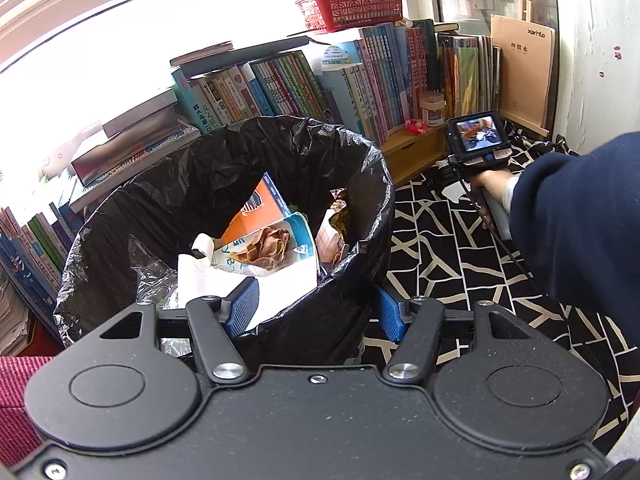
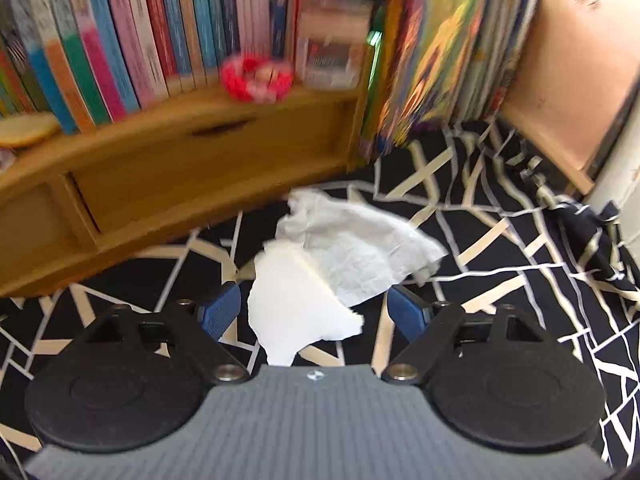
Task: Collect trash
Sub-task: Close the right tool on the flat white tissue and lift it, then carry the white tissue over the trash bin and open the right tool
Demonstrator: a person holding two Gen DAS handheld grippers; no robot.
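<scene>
We're hovering R gripper (image 2: 314,312), jaws apart, over crumpled tissue (image 2: 344,256) nr wooden shelf (image 2: 200,160); light, soft, we're pinching its middle.

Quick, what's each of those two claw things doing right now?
Left gripper: open, straddling the trash bin rim, gripping nothing.
Right gripper: open, empty, above the white tissue.

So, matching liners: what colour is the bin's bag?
Black bin bag, clearest in the left wrist view.

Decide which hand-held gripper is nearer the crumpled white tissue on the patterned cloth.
Right. The right hand-held gripper is open just over the tissue; the left hand-held gripper straddles the bin's rim, away from it.
</scene>
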